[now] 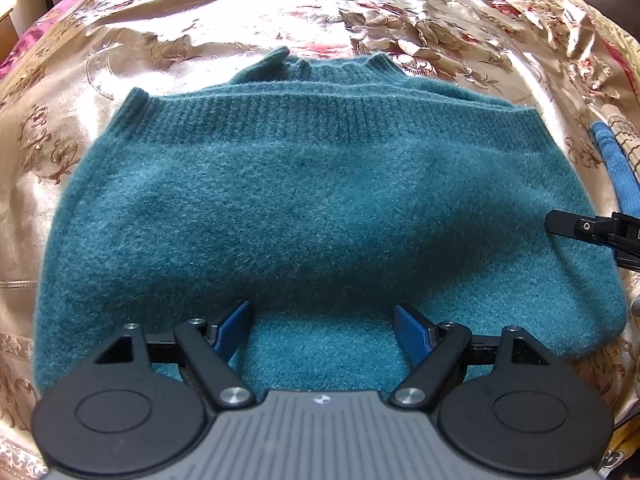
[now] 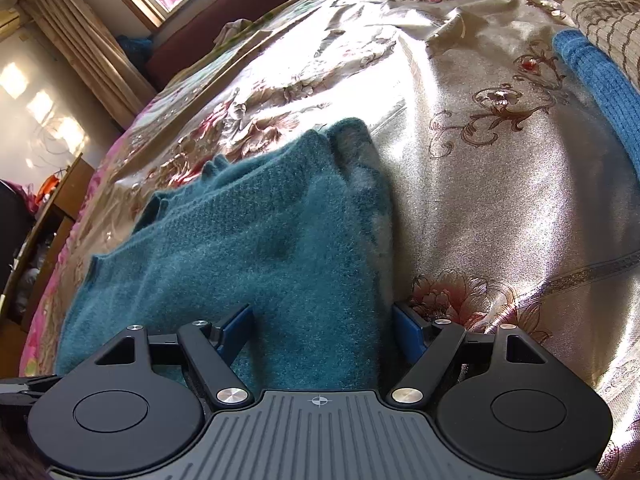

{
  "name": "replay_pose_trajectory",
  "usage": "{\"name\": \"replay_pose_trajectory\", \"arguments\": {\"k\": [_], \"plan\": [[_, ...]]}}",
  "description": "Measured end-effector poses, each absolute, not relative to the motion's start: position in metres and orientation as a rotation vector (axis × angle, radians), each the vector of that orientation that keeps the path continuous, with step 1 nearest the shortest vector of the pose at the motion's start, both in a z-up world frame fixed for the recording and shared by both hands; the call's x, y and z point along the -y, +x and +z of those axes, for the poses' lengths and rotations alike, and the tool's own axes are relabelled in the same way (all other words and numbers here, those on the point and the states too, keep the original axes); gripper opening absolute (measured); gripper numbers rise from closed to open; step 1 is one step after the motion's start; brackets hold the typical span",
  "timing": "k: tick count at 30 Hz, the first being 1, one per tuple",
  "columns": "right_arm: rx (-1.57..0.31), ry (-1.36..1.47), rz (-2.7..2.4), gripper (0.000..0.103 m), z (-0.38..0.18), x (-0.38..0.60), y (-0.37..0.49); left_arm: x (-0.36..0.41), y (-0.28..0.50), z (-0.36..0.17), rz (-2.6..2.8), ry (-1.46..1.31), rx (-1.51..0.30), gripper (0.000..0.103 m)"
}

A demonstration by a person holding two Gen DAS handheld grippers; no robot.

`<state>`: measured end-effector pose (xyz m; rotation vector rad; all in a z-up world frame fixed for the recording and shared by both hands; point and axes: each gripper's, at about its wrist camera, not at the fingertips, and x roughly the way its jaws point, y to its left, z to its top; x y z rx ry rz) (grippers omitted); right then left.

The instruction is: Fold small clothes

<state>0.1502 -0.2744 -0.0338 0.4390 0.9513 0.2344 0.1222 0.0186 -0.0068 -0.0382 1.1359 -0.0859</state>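
A fuzzy teal knit sweater (image 1: 312, 208) lies folded on a shiny floral bedspread (image 1: 240, 32), its ribbed hem on top at the far side. My left gripper (image 1: 322, 328) is open, its blue pads wide apart over the sweater's near edge. My right gripper (image 2: 324, 332) is open too, its pads on either side of the sweater's right edge (image 2: 280, 232). The right gripper's black fingers (image 1: 576, 228) show at the right edge of the left wrist view, by the sweater's right side.
A blue knit garment (image 2: 600, 84) and a beige patterned cloth (image 2: 608, 20) lie to the right on the bed; the garment also shows in the left wrist view (image 1: 616, 168). Curtains (image 2: 80, 48), a window and a wooden desk (image 2: 52, 216) stand beyond the bed's left side.
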Motion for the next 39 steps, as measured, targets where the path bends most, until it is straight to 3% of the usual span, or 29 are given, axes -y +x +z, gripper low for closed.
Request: {"name": "replay_pose_trajectory", "arguments": {"k": [27, 39], "plan": [[-0.951, 0.439, 0.238, 0.076, -0.034, 0.276, 0.150, -0.031, 0.123, -0.006, -0.066, -0.110, -1.138, 0.082], [-0.938, 0.454, 0.250, 0.076, -0.034, 0.283, 0.149, 0.006, 0.114, -0.004, -0.054, 0.177, -1.041, 0.083]]}}
